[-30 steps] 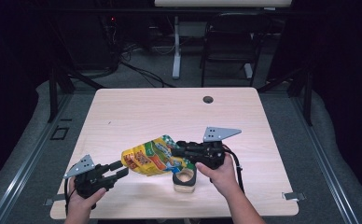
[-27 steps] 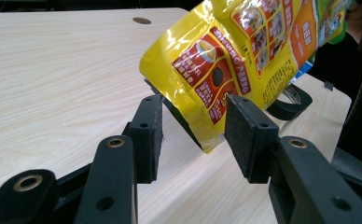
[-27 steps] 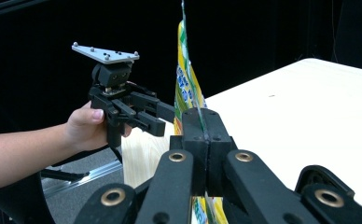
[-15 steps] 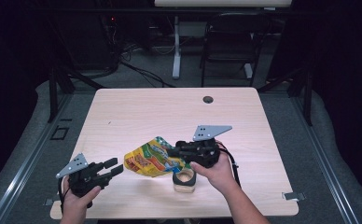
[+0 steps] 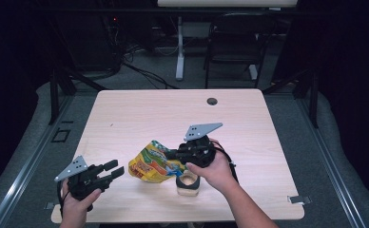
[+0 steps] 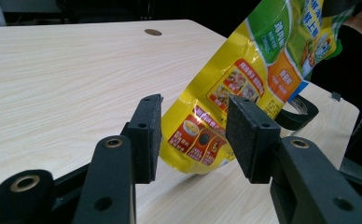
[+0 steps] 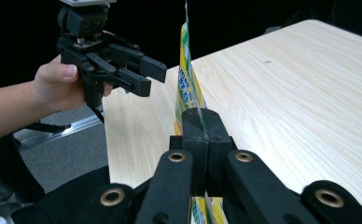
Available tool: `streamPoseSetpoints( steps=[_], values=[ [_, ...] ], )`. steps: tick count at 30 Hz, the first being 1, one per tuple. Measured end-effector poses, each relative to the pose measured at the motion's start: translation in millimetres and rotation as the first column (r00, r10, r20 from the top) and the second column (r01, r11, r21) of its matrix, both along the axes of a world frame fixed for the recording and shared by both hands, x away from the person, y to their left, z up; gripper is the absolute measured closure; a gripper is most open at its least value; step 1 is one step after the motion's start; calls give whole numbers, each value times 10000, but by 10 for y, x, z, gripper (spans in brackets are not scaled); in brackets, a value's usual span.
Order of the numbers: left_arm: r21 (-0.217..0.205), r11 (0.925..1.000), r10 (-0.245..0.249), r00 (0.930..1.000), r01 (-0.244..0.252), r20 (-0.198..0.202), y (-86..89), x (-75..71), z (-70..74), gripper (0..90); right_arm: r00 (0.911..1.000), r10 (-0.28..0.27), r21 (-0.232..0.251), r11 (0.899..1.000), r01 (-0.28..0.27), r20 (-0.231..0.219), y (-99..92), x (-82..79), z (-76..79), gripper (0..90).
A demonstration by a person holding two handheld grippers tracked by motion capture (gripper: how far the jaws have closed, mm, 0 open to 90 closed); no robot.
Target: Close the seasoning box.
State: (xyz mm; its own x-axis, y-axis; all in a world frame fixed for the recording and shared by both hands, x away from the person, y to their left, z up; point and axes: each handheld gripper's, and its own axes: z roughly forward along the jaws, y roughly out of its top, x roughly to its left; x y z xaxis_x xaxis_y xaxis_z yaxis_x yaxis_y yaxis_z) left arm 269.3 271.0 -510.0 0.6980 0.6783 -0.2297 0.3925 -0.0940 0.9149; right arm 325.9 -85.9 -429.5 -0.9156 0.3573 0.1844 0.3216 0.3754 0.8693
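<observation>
A yellow and green snack bag [image 5: 150, 164] hangs tilted over the table's front middle, its lower corner near the tabletop. My right gripper [image 5: 171, 154] is shut on the bag's top edge. In the right gripper view the jaws [image 7: 202, 122] pinch that thin edge, and the bag [image 7: 186, 79] rises edge-on above them. My left gripper [image 5: 114, 169] stands open to the bag's left, apart from it. Along its pads [image 6: 147, 130] I see the bag [image 6: 244, 79] straight ahead, with the gripper [image 6: 195, 128] holding nothing. The left gripper [image 7: 137, 70] also appears in the right gripper view.
A beige and black roll [image 5: 188, 183] lies on the table under my right hand, also seen as the roll [image 6: 300, 112] behind the bag. A small dark hole [image 5: 212, 101] marks the wooden table [image 5: 140, 114] near its far edge. Chairs and cables stand beyond.
My right gripper has shifted left and slightly up with the bag, which now hangs more upright. My left gripper has drawn back a little from the bag.
</observation>
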Motion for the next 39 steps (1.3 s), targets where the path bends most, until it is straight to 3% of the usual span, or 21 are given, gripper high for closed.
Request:
streamPoseSetpoints(
  steps=[19, 31, 39],
  values=[
    [44, 10000, -71, 10000, 71, -68, 27, 12, 1, 554, 9998, 150, -1181, 9929, -159, -87, 183, 57, 102, 900],
    [-8, 10000, 56, 10000, -56, 0, 48, 10, 16, 546, 9995, 310, -1341, 9905, -304, 23, 339, 80, 129, 900],
    [50, 9999, 129, 9999, -129, 39, 81, 14, 23, 540, 9993, 349, -1188, 9924, -334, 109, 452, 107, 117, 896]
  ],
)
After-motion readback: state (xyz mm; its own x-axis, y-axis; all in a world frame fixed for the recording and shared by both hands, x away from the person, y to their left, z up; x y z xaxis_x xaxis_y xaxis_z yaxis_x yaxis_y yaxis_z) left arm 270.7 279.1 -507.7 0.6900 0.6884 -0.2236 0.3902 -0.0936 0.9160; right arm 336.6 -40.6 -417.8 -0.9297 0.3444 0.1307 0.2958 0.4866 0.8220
